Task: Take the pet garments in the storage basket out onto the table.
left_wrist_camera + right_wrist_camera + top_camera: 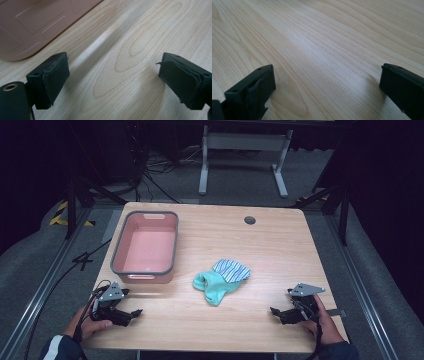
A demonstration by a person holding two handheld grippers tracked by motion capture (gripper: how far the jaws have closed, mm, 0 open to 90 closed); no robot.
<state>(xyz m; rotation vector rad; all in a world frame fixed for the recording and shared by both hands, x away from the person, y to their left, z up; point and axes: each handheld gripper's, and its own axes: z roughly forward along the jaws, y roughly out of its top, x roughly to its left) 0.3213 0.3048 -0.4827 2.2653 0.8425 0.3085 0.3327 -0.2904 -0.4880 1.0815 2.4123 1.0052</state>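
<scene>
Your left tool (pixel 131 312) and right tool (pixel 276 311) rest released at the table's (pixel 280 250) near corners; socks (pixel 221 279) lie mid-table, pink bin (pixel 146 247) along the left edge.

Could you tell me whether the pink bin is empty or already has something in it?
Empty. In the high view the pink bin shows only its bare floor; the socks lie outside on the table.

Bright tabletop (pixel 280 250), dark surrounds, mild glare
</scene>
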